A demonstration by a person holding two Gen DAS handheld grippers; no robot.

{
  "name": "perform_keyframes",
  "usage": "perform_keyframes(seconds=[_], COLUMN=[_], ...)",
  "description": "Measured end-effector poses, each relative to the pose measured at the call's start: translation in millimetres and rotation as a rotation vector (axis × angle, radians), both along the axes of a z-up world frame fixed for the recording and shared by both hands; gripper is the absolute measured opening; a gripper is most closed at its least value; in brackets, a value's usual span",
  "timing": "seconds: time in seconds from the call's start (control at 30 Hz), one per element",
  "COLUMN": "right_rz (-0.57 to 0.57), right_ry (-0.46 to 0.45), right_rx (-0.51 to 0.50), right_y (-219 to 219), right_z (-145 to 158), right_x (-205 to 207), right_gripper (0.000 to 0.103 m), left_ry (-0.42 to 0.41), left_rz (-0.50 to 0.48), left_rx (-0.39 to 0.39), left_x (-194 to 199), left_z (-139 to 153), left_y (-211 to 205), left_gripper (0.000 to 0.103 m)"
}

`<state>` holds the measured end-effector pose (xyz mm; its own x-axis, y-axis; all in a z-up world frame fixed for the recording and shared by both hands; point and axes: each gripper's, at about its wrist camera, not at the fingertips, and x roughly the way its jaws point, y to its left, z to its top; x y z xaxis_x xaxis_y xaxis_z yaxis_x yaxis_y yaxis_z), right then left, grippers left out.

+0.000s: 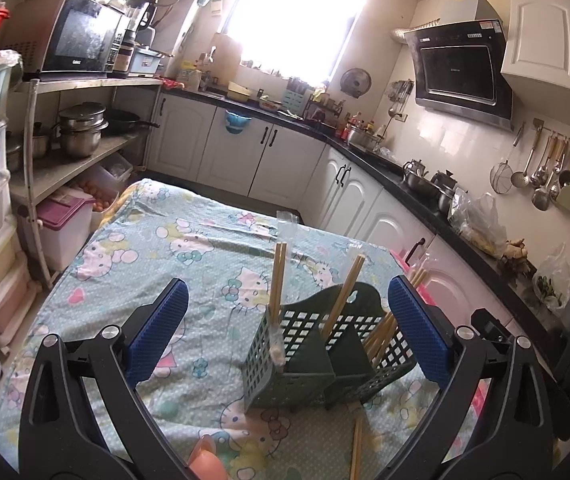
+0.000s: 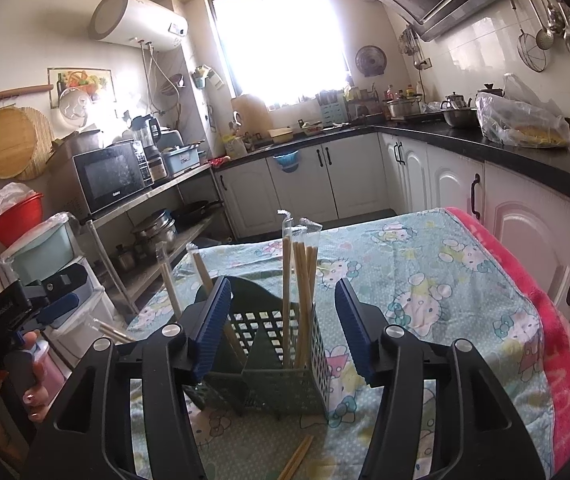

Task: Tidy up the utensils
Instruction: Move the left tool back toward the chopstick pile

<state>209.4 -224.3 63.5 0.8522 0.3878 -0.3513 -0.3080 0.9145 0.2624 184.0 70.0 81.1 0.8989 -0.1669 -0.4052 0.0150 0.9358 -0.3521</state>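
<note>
kitchen cabinets ring a worktop (image 1: pixel 133 280) under a cartoon-print cloth, where a green slotted holder (image 1: pixel 317 356) stands with wrapped chopsticks (image 2: pixel 303 292) upright in its compartments. one loose pair (image 1: pixel 357 448) lies on the cloth just in front. left tool (image 1: pixel 285 336) and right tool (image 2: pixel 283 328) both gape wide and hold nothing. the sticks look light, stiff and slick in their sleeves; pinch mid-length. only the right view shows the person's hand (image 2: pixel 25 384) gripping the left tool.
</note>
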Motion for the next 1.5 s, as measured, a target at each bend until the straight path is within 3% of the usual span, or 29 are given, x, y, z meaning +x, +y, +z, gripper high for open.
perform_keyframes(seconds=[0.83,1.5], right_rz=[-0.013,-0.05], right_ry=[0.065,0.11], right_rx=[-0.038,-0.053], right_y=[-16.6,-44.3], right_z=[-20.9,-39.4], right_x=[-34.5,-54.0], right_gripper=[0.056,0.056], left_ry=[0.062,0.116], left_rz=[-0.049,-0.16], left_rx=[0.015,0.069], left_x=[-35.0,-37.2], left_z=[-30.7,-52.4], left_y=[-12.4,-61.4], left_gripper=[0.092,0.092])
